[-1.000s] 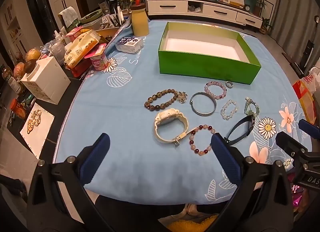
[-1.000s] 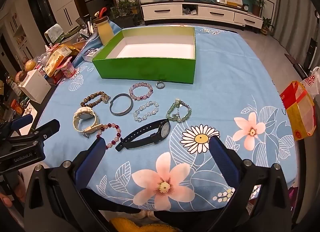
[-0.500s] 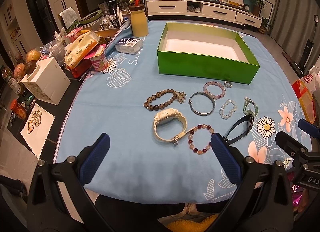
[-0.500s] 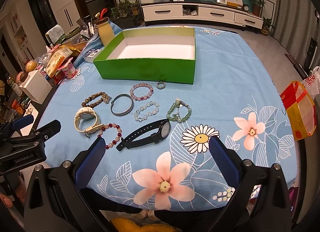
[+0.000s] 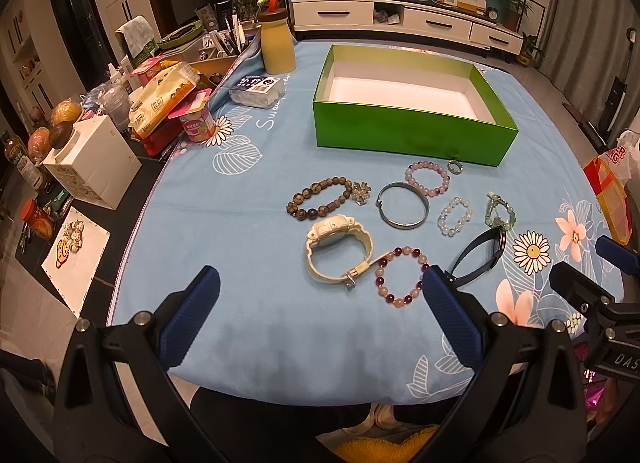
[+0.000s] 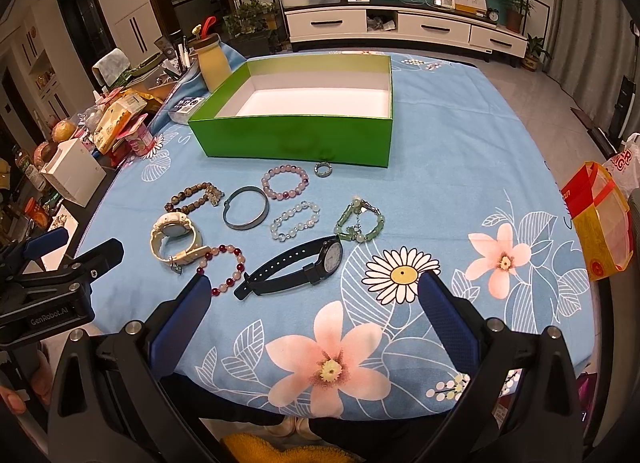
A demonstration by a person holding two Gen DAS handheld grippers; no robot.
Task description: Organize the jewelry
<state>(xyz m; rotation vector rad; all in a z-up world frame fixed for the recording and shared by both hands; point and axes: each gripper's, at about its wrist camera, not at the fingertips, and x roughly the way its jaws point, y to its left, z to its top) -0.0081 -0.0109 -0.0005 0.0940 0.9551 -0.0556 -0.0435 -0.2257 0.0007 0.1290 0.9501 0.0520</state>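
In the left wrist view, the left gripper point(image 5: 320, 295) hovered over the near edge of a table covered in a blue floral cloth point(image 5: 240, 223), its blue-padded jaws spread wide and holding nothing. Between and beyond them lay the jewelry: a white watch point(image 5: 338, 249), a red-and-pink bead bracelet point(image 5: 398, 277), a brown bead bracelet point(image 5: 320, 199), a metal bangle point(image 5: 403, 210), a lilac bead bracelet point(image 5: 427, 178), a clear bead bracelet point(image 5: 455, 216) and a small ring point(image 5: 455, 166). The black watch point(image 5: 482, 257) was partly hidden behind the right finger, seen edge-on. An empty green box point(image 5: 412, 139) stood behind the jewelry. The right gripper point(image 5: 600, 275) entered from the right edge, mostly cut off. In the right wrist view, the right gripper point(image 6: 314, 299) also hung released and empty — the black watch point(image 6: 298, 267) lay in full view just ahead of it, its dial too small to read, with a green stone bracelet point(image 6: 360, 221) beyond. Only part of the left gripper point(image 6: 60, 263) showed at the left edge.
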